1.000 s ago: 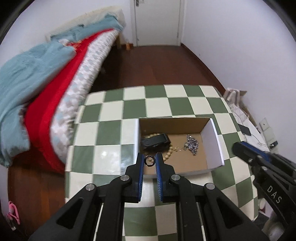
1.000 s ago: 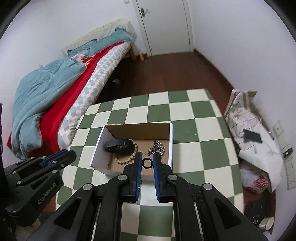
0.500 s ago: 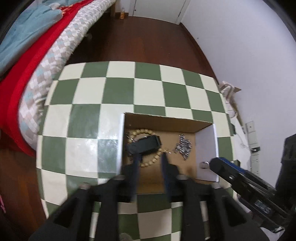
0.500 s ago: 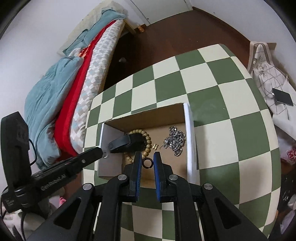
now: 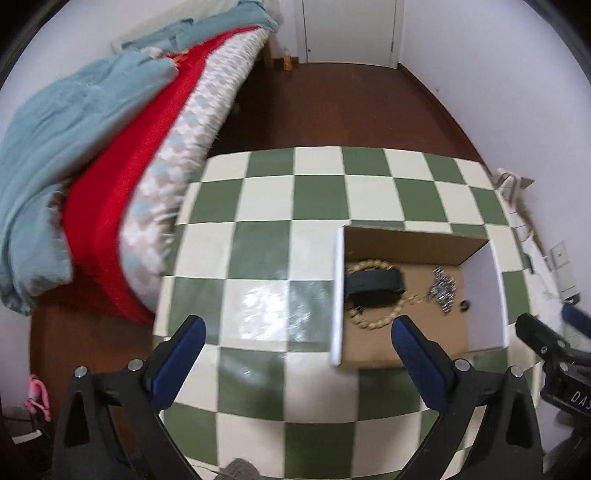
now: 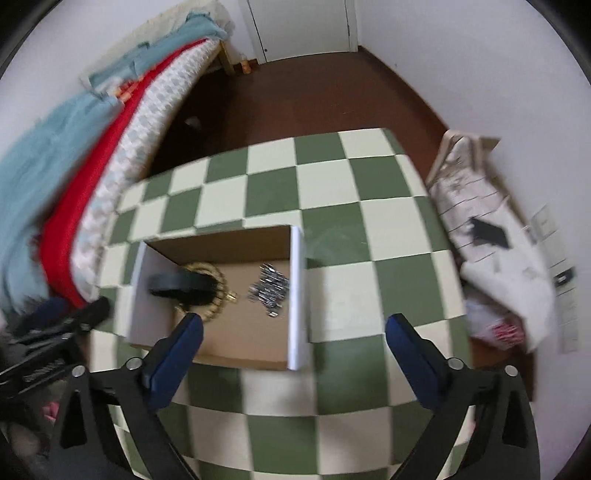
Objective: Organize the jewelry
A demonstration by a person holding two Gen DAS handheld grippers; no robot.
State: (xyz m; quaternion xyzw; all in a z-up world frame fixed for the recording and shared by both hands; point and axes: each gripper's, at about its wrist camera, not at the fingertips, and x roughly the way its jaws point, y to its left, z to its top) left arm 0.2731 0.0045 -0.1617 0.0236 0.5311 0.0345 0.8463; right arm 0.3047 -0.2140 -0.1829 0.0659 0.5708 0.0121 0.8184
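Observation:
An open cardboard box (image 5: 480, 295) (image 6: 297, 295) stands on the green-and-white checked table (image 5: 295, 192) (image 6: 332, 206). In it lie a tan bead bracelet (image 5: 373, 321) (image 6: 218, 275), a black clip-like piece (image 5: 373, 282) (image 6: 181, 286), a heap of silver chain (image 5: 441, 290) (image 6: 269, 286) and a small dark ring (image 5: 463, 305). My left gripper (image 5: 297, 328) hovers over the box's left wall, its jaws opening wide with nothing held between them. My right gripper (image 6: 293, 328) hovers over the box's right wall, jaws likewise opening and empty. Each gripper shows at the edge of the other's view.
A bed (image 5: 110, 155) (image 6: 74, 177) with blue and red covers runs along the table's left side. A white cloth bag (image 6: 491, 236) with a dark phone on it lies on the floor to the right. A closed door (image 5: 347, 29) is at the back.
Both grippers went from shut on a small dark ring to wide open above the box. The rings are gone from between the fingers; one now lies in the box.

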